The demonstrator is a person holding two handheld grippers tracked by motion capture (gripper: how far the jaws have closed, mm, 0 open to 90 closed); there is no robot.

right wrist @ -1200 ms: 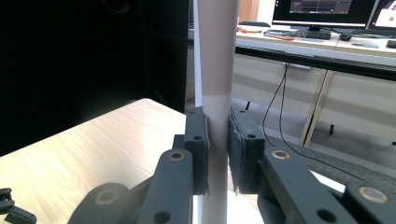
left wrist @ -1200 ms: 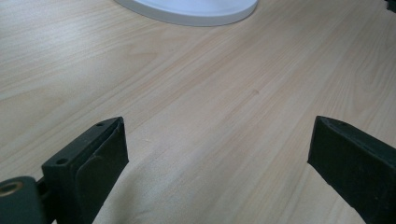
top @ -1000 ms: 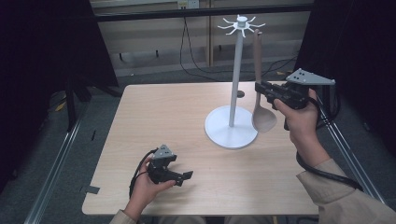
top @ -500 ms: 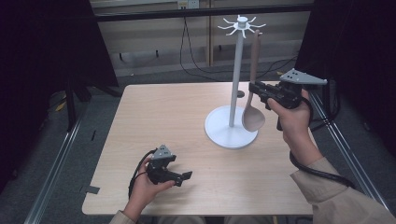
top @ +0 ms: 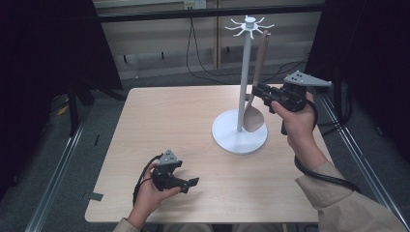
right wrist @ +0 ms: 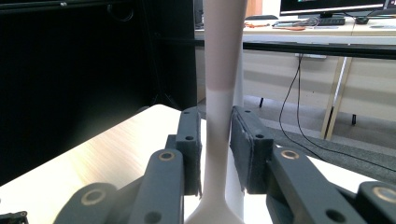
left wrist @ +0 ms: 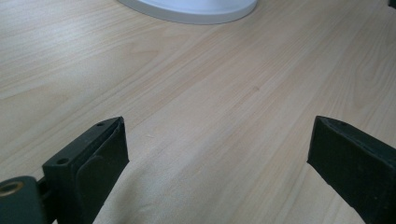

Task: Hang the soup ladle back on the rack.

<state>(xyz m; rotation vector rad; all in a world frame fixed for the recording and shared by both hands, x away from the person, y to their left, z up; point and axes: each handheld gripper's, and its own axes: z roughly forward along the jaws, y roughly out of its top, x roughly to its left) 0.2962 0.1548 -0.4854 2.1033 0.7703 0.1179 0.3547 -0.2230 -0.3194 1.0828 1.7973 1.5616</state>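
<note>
We see the right hand-held gripper point(top: 258, 92) raised above the right side of the surface point(top: 169, 125), its jaws clenched on the neck of a spoon point(top: 255, 113), just above the bowl. In the right gripper view the spoon point(right wrist: 219, 116) handle runs straight up between the two pads, pale low down and brownish higher up, with both pads touching it. The spoon's top end sits at one of the hooks on the white stand point(top: 244, 77); we cannot tell if it is hooked on. Its bowl hangs just beside the stand's pole, over the round white base.

The left hand-held gripper point(top: 186, 182) rests low on the near left part of the surface, well apart from the stand, held in the left hand point(top: 152, 191). In the left gripper view its jaws are spread wide with nothing between them, bare wood below, and the stand point(left wrist: 196, 7) base edge at the top.
</note>
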